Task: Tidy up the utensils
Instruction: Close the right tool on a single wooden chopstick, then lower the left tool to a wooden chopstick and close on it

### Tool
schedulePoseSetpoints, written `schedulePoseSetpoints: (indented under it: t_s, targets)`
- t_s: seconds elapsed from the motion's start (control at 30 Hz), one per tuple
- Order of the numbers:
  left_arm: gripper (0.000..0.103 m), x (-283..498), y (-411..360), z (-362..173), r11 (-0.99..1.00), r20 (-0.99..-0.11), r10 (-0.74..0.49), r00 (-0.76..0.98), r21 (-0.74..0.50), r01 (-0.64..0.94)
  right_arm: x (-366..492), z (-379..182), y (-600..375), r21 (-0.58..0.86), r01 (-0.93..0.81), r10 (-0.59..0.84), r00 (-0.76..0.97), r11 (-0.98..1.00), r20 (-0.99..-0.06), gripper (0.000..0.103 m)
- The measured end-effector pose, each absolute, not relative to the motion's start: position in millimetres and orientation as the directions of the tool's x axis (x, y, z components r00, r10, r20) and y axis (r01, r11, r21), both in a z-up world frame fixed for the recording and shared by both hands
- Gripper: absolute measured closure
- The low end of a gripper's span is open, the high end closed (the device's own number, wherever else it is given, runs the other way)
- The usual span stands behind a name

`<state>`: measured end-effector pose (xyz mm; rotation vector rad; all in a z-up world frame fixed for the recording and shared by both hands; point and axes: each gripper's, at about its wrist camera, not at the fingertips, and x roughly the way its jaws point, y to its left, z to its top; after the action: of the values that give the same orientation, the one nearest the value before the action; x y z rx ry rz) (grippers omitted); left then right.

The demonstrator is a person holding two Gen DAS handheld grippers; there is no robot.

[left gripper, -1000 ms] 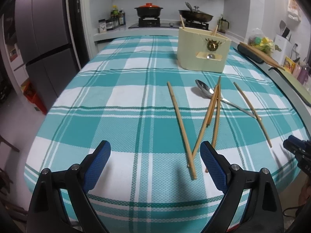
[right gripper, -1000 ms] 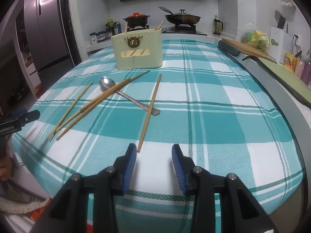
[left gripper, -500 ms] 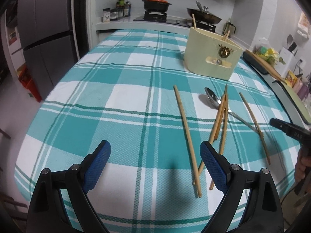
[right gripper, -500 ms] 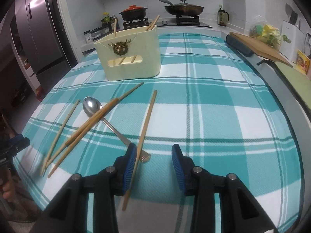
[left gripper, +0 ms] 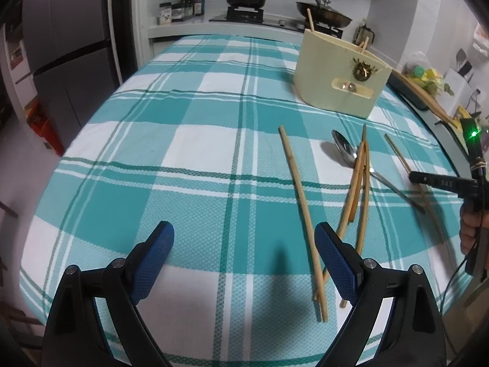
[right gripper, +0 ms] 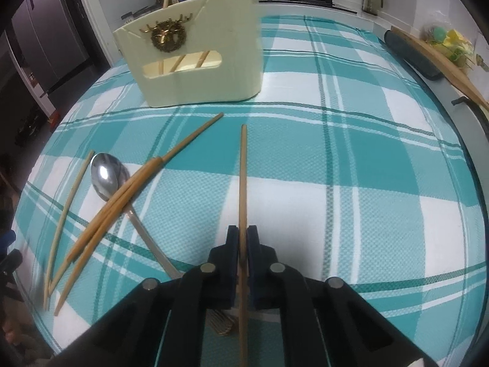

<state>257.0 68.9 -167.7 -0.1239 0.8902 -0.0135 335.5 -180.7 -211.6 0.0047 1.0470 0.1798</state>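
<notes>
My right gripper (right gripper: 241, 238) is pressed together on one chopstick (right gripper: 243, 183), pads pinching it near its near end, shaft running straight away from me toward the cream holder (right gripper: 195, 61), tip stopping short of the holder's front wall. So the step in hand, as I read it: first pick of the loose sticks, grip made, lift not yet done — the stick seems to lie flat on the checked tablecloth (right gripper: 351, 168). Left gripper (left gripper: 244, 260) is spread wide w/ nothing between the pads, hovering over the cloth well short of the holder, w/ another chopstick (left gripper: 301, 211) just beside its right pad. Rest of the pile lies on my side of the holder: a bundle of chopsticks (right gripper: 122, 195) crossing over the spoon (right gripper: 107, 174), plus one more stick (right gripper: 67, 205) beyond them, farther off to the side from the holder. Holder already has a few sticks standing in it. Next move, imo: raise the pinched stick clear of the cloth, tip it upright, carry it over the holder's top rim & drop it in w/ the others. Needs a firm pinch so it doesn't swivel, & care not to knock the spoon handle lying close by the jaws.
</notes>
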Motion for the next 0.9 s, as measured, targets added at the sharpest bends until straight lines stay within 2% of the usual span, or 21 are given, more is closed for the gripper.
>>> schedulePoseSetpoints:
  t_s: [0.3, 0.53, 0.7, 0.9]
  targets:
    - [0.009, 322, 42, -178, 0.989, -0.799, -0.145, 0.583, -0.134, 0.062, 328, -209, -237, 0.073, -0.099, 0.111, 0.466, 0.992, -0.878, 0.098]
    - [0.009, 346, 24, -204, 0.997, -0.837, -0.029, 0.547, 0.013, 0.073, 283, -208, -247, -0.018, -0.091, 0.029, 0.493, 0.996, -0.870, 0.098]
    - [0.008, 337, 36, -203, 0.997, -0.833, -0.002, 0.553, 0.037, 0.060, 255, -208, -243, -0.078, -0.082, -0.023, 0.530, 0.994, -0.847, 0.097]
    - [0.008, 321, 59, -204, 0.999, -0.841, -0.003, 0.541, 0.020, 0.037, 241, -209, -243, -0.085, -0.069, -0.032, 0.560, 0.994, -0.828, 0.096]
